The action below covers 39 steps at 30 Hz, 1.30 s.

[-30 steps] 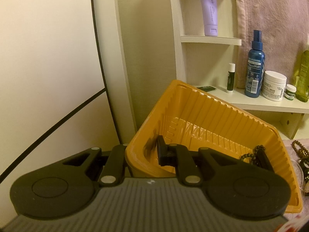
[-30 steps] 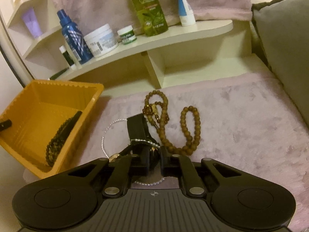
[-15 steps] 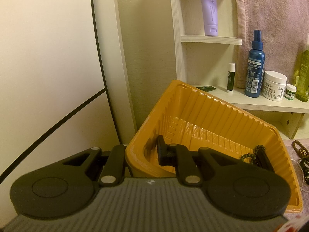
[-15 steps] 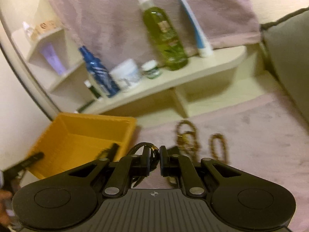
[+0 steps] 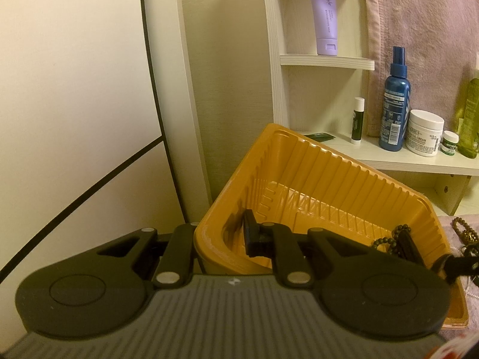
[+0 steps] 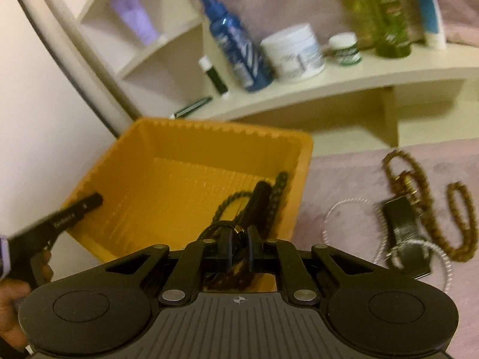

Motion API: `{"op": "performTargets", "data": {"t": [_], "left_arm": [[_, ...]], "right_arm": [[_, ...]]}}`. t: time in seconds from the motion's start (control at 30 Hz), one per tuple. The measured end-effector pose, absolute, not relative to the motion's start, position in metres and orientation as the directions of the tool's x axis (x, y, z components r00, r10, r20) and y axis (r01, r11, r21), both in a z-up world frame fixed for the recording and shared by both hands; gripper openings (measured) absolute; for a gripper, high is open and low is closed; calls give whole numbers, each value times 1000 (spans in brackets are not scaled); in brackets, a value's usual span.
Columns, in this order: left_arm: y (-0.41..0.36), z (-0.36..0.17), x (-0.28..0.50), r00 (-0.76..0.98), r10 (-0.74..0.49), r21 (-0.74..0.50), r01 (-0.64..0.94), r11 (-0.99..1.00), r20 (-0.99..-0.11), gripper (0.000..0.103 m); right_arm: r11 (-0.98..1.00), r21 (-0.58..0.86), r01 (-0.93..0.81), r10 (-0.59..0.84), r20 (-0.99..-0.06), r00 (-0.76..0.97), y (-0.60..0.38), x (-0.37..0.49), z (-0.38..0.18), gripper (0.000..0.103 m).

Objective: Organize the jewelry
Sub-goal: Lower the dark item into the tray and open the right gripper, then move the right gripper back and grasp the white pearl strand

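Right gripper (image 6: 238, 240) pinching bracelet (image 6: 223, 227), over tray (image 6: 191, 137)

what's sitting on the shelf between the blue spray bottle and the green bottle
In the right wrist view, a white cream jar and a small green-labelled jar stand between the blue spray bottle and green bottle.

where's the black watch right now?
Right wrist view, lower right: the black watch lies on the pink cloth, among the brown beads and the white bead strand, right of the orange tray.
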<state>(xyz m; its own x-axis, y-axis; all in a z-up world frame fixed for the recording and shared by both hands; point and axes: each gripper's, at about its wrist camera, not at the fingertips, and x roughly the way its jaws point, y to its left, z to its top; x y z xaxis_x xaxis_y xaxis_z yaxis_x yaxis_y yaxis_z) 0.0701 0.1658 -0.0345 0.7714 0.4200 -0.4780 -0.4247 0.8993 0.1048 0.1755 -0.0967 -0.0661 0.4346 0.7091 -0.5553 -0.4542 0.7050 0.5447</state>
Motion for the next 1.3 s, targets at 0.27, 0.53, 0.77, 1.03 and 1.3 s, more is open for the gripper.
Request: {"op": "performTargets", "data": {"t": [0.27, 0.53, 0.77, 1.03, 1.3], "left_arm": [[166, -35, 70, 768, 428, 97, -438, 894, -477, 13], [166, -35, 69, 767, 430, 96, -441, 892, -476, 13], [164, -35, 69, 765, 438, 99, -447, 889, -473, 13], [164, -35, 68, 759, 446, 99, -457, 884, -474, 13], [163, -35, 69, 757, 450, 102, -461, 882, -473, 13]], "right_arm": [[732, 492, -471, 677, -601, 426, -80, 179, -70, 11], [700, 496, -515, 713, -533, 456, -83, 167, -54, 48], [690, 492, -531, 724, -468, 507, -116, 147, -36, 48], [782, 447, -434, 623, -549, 556, -172, 137, -49, 48], [885, 318, -342, 465, -656, 594, -212, 144, -82, 43]]}}
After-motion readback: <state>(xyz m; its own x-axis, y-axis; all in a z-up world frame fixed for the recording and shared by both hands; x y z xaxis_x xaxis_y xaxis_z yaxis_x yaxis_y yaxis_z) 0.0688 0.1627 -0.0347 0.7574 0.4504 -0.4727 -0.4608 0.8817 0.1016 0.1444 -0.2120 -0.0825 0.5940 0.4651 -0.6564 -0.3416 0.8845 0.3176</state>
